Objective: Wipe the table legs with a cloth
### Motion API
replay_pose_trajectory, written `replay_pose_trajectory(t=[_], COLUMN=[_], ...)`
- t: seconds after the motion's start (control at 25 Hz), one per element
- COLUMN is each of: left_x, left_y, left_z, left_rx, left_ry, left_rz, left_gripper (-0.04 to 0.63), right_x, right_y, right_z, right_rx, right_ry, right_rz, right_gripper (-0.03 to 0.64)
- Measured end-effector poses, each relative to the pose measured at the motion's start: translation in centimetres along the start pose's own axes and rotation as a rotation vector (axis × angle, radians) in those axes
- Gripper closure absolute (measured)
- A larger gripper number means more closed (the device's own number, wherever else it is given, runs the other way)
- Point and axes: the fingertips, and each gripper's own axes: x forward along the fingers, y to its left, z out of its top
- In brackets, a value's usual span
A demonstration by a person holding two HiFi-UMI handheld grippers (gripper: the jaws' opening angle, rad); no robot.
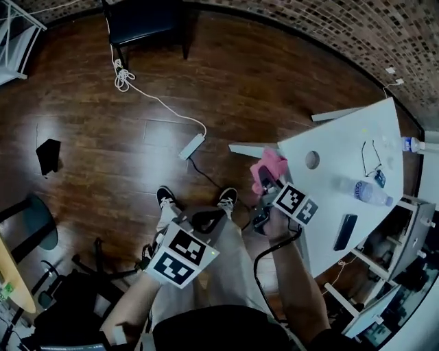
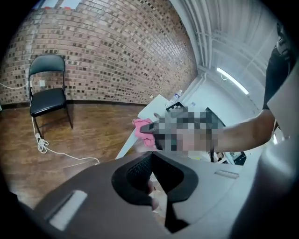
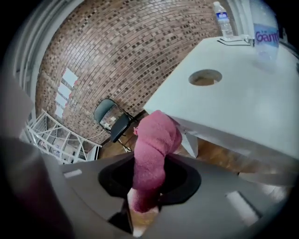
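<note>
My right gripper [image 1: 265, 190] is shut on a pink cloth [image 1: 269, 166], held up against the near corner of the white table [image 1: 357, 137]. In the right gripper view the cloth [image 3: 154, 149] rises out of the jaws of the right gripper [image 3: 145, 205] and its top touches the table's edge, beside a white table leg [image 3: 189, 140]. A white leg bar [image 1: 252, 147] shows on the floor under that corner. My left gripper [image 1: 208, 221] hovers over the person's lap, away from the table. The left gripper [image 2: 149, 179] has nothing visible between its jaws, and their gap is too dark to read.
On the table lie a water bottle [image 1: 367, 192], a dark phone [image 1: 345, 232] and glasses [image 1: 372, 158], near a round hole [image 1: 312, 160]. A power strip [image 1: 192, 146] with cable crosses the wood floor. A black chair [image 1: 147, 20] stands by the brick wall.
</note>
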Motion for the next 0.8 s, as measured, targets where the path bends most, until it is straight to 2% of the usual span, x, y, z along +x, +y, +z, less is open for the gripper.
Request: replay_pose_trajectory(t=[0.2,0.44,0.56,0.8], left_x=[2.7,5.7,7.3,10.1], left_y=[4.6,8.4,9.2,10.3], left_z=[-3.9,-6.5,-7.4,-9.2], left_rx=[-0.064,-0.106,-0.115,-0.115], left_ry=[0.009,0.003,0.012,0.007], left_rz=[0.013,0.024,0.009,-0.009], left_gripper=[0.597,0.597,0.597,0.597], right_x=[3.9,5.0,5.6,8.4], right_y=[-2.0,-3.4,-3.8,-5.3], right_z=[1.1,2.2,2.1,1.1], right_rx=[0.184,0.299,0.316,0.27], right_ry=[-0.132,-0.275,-0.284,-0.262], right_rz=[0.047,0.076,0.069,0.05], right_gripper=[0.505,0.504,0.503,0.503])
